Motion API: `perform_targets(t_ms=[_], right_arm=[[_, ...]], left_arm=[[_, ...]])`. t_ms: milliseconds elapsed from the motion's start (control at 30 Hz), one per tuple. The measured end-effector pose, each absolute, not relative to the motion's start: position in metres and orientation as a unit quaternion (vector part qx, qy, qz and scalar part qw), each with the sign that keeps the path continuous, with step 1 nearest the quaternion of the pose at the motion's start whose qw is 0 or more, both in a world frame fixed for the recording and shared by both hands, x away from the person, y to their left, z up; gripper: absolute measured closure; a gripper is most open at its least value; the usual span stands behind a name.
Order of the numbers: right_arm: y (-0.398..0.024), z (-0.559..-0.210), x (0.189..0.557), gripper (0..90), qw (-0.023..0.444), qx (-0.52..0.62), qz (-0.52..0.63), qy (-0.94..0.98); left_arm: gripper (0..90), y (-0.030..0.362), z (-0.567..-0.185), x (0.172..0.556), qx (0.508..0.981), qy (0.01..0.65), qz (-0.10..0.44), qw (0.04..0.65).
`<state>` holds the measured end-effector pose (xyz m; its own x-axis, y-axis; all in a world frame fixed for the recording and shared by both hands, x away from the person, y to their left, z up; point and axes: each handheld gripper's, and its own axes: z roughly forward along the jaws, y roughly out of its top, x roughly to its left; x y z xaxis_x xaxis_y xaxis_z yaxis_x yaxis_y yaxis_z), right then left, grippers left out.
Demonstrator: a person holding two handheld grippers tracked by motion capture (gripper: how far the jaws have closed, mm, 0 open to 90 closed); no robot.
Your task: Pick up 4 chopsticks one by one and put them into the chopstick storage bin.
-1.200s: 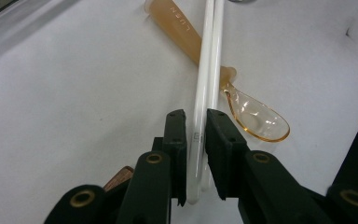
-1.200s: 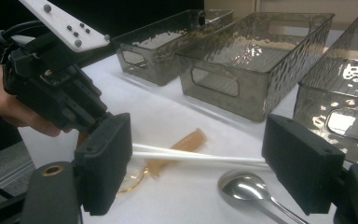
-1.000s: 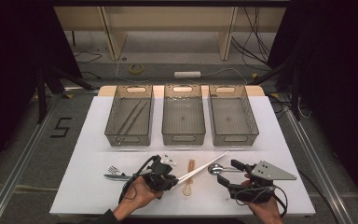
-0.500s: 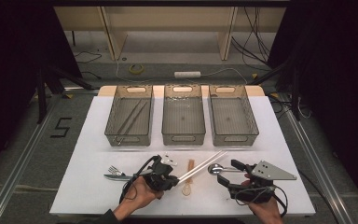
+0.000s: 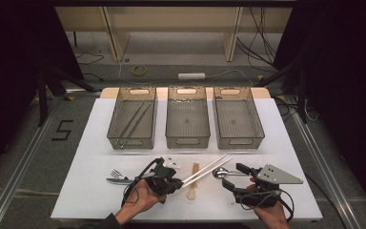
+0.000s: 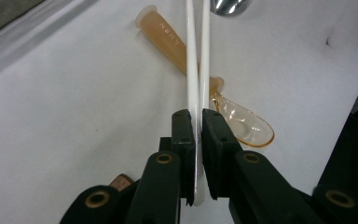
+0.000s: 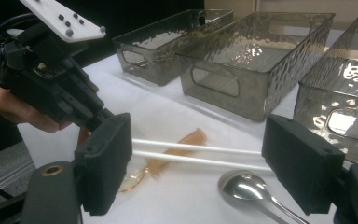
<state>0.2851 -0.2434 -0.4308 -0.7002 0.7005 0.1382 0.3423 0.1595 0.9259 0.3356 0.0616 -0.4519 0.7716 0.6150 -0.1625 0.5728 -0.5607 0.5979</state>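
A pair of white chopsticks [image 5: 205,171] lies slanted across the front middle of the white table [image 5: 290,143], and my left gripper [image 5: 178,183] is shut on its near end. In the left gripper view the pads [image 6: 185,133] press both chopsticks [image 6: 196,60] together above an amber plastic spoon [image 6: 168,39]. My right gripper [image 5: 233,176] stands open at the front right, just behind a metal spoon [image 5: 220,172]. In the right gripper view its jaws stand wide apart, with the metal spoon [image 7: 244,186], the chopsticks [image 7: 191,147] and the left gripper [image 7: 93,114] ahead.
Three clear plastic bins stand in a row at the back: the left bin [image 5: 119,136] holds thin dark sticks, while the middle bin [image 5: 187,140] and right bin [image 5: 240,140] look bare. A metal fork [image 5: 116,176] lies left of my left hand.
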Motion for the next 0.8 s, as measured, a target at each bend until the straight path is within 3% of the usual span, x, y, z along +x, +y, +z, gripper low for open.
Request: perform_targets(t_ms=[800], right_arm=[[-0.244,-0.43,0.285,25.3,0.164,0.35,0.545,0.744]], left_arm=[[83.6,0.072,-0.427,0.332,0.877,0.319,0.057,0.355]])
